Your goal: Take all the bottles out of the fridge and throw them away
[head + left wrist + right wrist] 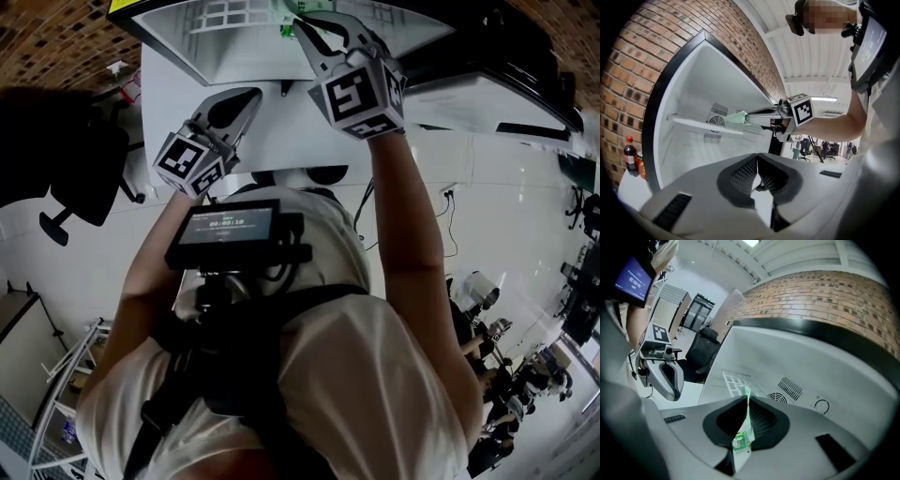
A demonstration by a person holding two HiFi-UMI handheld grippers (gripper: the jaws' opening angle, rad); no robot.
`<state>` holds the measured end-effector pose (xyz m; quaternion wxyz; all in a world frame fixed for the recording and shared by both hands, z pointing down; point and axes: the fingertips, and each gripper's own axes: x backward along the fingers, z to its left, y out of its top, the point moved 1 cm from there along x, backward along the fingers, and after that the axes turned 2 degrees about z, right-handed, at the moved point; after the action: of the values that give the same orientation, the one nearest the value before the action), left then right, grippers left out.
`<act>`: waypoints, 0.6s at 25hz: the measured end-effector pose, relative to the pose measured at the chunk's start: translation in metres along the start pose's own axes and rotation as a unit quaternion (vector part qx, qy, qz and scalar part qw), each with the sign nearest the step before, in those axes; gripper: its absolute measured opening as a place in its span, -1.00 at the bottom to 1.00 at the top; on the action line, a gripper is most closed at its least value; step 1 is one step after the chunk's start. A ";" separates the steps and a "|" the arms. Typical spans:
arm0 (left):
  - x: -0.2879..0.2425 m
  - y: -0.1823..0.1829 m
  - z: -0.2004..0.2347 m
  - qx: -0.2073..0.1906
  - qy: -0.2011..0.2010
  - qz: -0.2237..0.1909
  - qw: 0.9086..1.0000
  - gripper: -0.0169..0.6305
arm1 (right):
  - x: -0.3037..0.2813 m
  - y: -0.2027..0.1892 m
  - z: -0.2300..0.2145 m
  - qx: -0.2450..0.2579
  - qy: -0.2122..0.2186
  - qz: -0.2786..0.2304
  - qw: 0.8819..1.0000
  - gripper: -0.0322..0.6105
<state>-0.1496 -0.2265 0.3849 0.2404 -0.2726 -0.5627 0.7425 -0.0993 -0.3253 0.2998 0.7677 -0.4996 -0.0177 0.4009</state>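
Where the right gripper view looks along its own jaws, the right gripper (747, 401) is clamped on a green bottle (742, 440). The bottle is squeezed thin between the pads, and its end pokes just past the jaw tips toward the back wall of the fridge (801, 362). The left gripper view adds a shelf (701, 125) close under those tips. It also shows a dark red-capped bottle (629, 155) outside the fridge, far left of the left gripper (757, 158), whose jaws are together on nothing.
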 end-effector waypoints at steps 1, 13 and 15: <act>0.000 0.000 -0.005 -0.002 0.002 0.001 1.000 -0.91 | 0.008 0.001 0.003 0.001 0.000 -0.005 1.000 -0.86; -0.002 -0.023 -0.116 -0.011 0.011 0.028 0.999 -0.91 | 0.141 -0.019 0.065 0.012 0.029 -0.064 0.997 -0.86; -0.005 -0.027 -0.141 -0.019 0.006 0.034 0.999 -0.91 | 0.165 -0.030 0.077 0.025 0.032 -0.056 0.998 -0.86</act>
<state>-0.0496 -0.1232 0.3809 0.2132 -0.3006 -0.5657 0.7377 -0.0022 -0.1677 0.3003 0.8014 -0.4911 -0.0106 0.3413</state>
